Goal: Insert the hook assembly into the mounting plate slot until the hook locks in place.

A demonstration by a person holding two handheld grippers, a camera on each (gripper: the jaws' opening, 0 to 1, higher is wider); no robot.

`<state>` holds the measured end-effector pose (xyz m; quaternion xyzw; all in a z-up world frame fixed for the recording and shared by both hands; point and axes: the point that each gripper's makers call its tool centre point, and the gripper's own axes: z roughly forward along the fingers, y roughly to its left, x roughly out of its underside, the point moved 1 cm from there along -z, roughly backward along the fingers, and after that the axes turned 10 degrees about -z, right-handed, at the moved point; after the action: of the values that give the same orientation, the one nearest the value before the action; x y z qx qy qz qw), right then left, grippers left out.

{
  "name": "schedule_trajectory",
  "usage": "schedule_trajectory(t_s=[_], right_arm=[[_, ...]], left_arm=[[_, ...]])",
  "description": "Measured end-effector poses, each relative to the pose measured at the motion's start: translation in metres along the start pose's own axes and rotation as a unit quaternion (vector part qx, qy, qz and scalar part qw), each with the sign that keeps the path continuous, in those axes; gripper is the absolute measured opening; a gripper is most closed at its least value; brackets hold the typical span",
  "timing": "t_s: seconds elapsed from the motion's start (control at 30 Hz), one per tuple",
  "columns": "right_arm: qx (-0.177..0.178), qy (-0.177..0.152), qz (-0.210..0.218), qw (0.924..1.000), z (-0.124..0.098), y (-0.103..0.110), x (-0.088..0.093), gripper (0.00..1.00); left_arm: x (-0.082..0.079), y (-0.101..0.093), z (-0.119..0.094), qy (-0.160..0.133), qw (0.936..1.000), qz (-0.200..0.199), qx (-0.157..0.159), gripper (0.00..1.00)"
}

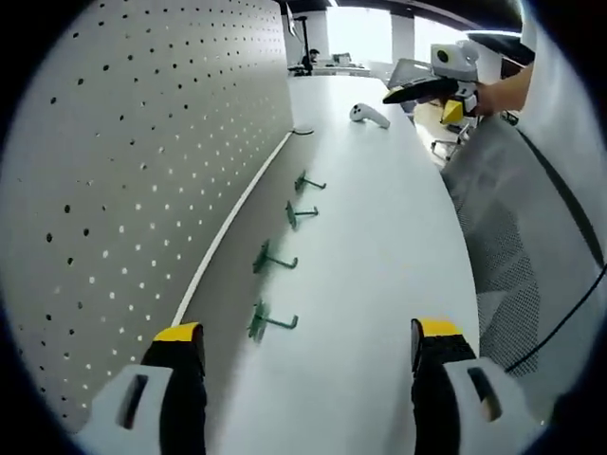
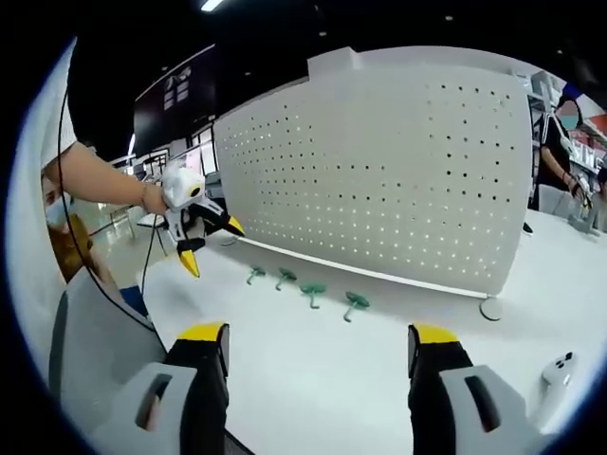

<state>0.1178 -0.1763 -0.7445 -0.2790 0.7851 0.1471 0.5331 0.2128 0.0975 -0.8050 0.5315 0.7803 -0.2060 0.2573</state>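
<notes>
Yellow-tipped jaws of the left hand-held gripper (image 1: 308,343) are standing spread wide apart over the white counter (image 1: 379,284), gripping nothing. Just ahead of them four small green plastic hook assemblies (image 1: 268,321) are lying in a row on the counter, running along the foot of the white perforated pegboard mounting plate (image 1: 142,171) that is standing upright along the counter's far edge. None of the hooks is sitting in the plate. Open bare counter is stretching from the hook row to the near edge, where a grey mesh chair back (image 1: 517,237) is standing close against it.

In the right gripper view, the right hand-held gripper (image 2: 318,351) is likewise hovering with jaws spread and empty, facing the same plate (image 2: 379,180) and the four hooks (image 2: 303,289) at its base. The left hand-held gripper (image 2: 211,245) is showing at the left there, held by a person's hand (image 2: 150,197) above the counter's left end, jaws parted. A white handheld controller (image 2: 555,379) is lying near the counter's right end, well apart from the hooks, and a small round disc (image 2: 490,308) is sitting by the plate's right corner.
</notes>
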Motion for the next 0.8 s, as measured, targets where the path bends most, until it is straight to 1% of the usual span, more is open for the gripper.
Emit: schedule_trajectory(t_s=[0.07, 0.17, 0.27, 0.37, 0.57, 0.63, 0.73, 0.8], right_arm=[[-0.001, 0.001, 0.0, 1.0, 0.0, 0.001, 0.0, 0.75], [-0.003, 0.004, 0.002, 1.0, 0.0, 0.002, 0.003, 0.75], [-0.003, 0.006, 0.003, 1.0, -0.001, 0.002, 0.004, 0.75], [-0.002, 0.006, 0.004, 1.0, -0.001, 0.001, 0.005, 0.75], [0.002, 0.007, 0.007, 0.9999, -0.002, 0.001, 0.006, 0.75], [0.002, 0.008, 0.009, 0.9999, -0.002, 0.001, 0.007, 0.74], [0.0, 0.009, 0.008, 0.9999, -0.002, 0.002, 0.007, 0.74], [0.001, 0.009, 0.008, 0.9999, -0.002, 0.002, 0.007, 0.74]], left_arm=[[0.001, 0.002, 0.003, 0.009, 0.9999, 0.01, 0.002, 0.93], [-0.002, 0.002, 0.007, 0.011, 0.9998, 0.014, 0.009, 0.93], [0.0, 0.002, 0.012, 0.022, 0.9994, 0.019, 0.015, 0.92], [0.005, 0.002, 0.018, 0.042, 0.9982, 0.037, 0.021, 0.92], [0.008, 0.007, 0.027, 0.06, 0.9965, 0.051, 0.029, 0.91], [0.011, 0.009, 0.03, 0.072, 0.9949, 0.064, 0.03, 0.91], [0.011, 0.008, 0.035, 0.079, 0.9932, 0.078, 0.035, 0.9], [0.011, 0.008, 0.038, 0.083, 0.9926, 0.079, 0.039, 0.9]])
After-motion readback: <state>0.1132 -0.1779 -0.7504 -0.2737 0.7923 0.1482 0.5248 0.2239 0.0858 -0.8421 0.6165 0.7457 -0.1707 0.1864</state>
